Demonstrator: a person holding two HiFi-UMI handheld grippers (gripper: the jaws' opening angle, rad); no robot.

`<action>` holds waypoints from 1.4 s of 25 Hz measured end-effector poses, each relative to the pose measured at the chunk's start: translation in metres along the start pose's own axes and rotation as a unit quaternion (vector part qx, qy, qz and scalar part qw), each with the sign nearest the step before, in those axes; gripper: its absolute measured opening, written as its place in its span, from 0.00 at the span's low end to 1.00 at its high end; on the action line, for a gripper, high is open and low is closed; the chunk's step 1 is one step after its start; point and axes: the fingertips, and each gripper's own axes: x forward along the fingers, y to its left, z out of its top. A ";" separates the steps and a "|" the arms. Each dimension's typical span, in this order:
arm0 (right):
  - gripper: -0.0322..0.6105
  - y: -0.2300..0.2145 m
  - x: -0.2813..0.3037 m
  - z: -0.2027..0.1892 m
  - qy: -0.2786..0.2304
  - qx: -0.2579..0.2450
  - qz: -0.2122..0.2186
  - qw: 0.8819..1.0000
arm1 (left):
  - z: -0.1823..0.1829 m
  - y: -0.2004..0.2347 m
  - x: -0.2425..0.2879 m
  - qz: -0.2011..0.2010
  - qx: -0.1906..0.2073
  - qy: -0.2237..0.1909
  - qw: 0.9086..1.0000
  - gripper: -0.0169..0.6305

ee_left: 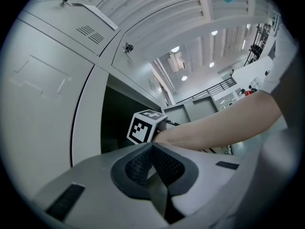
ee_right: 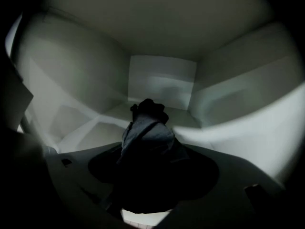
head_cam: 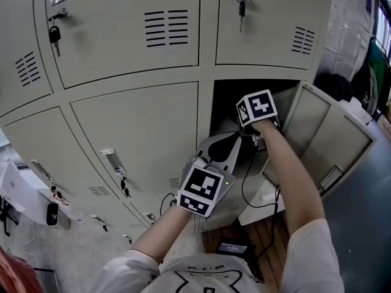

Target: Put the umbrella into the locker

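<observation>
The folded dark umbrella (ee_right: 145, 128) lies along the floor of the open locker (ee_right: 86, 132), its far end pointing at the back wall. It sits between the jaws of my right gripper (ee_right: 147, 144); the jaws are in deep shadow and I cannot see whether the pads press on it. In the head view, the right gripper's marker cube (head_cam: 256, 107) is at the mouth of the dark locker opening (head_cam: 225, 99), and its jaws are hidden inside. My left gripper (ee_left: 151, 149) hovers just outside the opening, shut, with nothing in it.
The locker door (head_cam: 324, 139) swings out to the right. Closed lockers surround the opening, with keys hanging in their locks (head_cam: 54, 35) (head_cam: 242, 5). A black cable (head_cam: 244, 191) hangs below the right arm, and a small device (head_cam: 232, 248) lies on the wooden floor.
</observation>
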 end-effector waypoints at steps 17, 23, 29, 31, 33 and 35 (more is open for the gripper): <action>0.91 0.009 -0.046 0.021 -0.174 0.018 0.035 0.984 | -0.004 0.005 0.000 0.013 -0.027 -0.005 1.000 0.04; 0.91 0.016 -0.077 0.020 -0.222 0.022 0.037 0.974 | -0.012 0.002 -0.010 0.032 -0.044 0.012 0.998 0.04; 0.83 0.034 -0.115 0.000 -0.265 0.057 0.078 0.959 | -0.019 -0.008 -0.029 0.053 -0.065 0.017 0.996 0.04; 0.80 0.039 -0.125 -0.009 -0.271 0.051 0.084 0.958 | -0.021 -0.014 -0.034 0.055 -0.066 0.017 0.996 0.04; 0.76 0.043 -0.135 -0.017 -0.275 0.046 0.085 0.957 | -0.021 -0.020 -0.038 0.055 -0.064 0.018 0.996 0.04; 0.67 0.047 -0.144 -0.022 -0.280 0.047 0.087 0.955 | -0.020 -0.025 -0.041 0.054 -0.061 0.018 0.997 0.04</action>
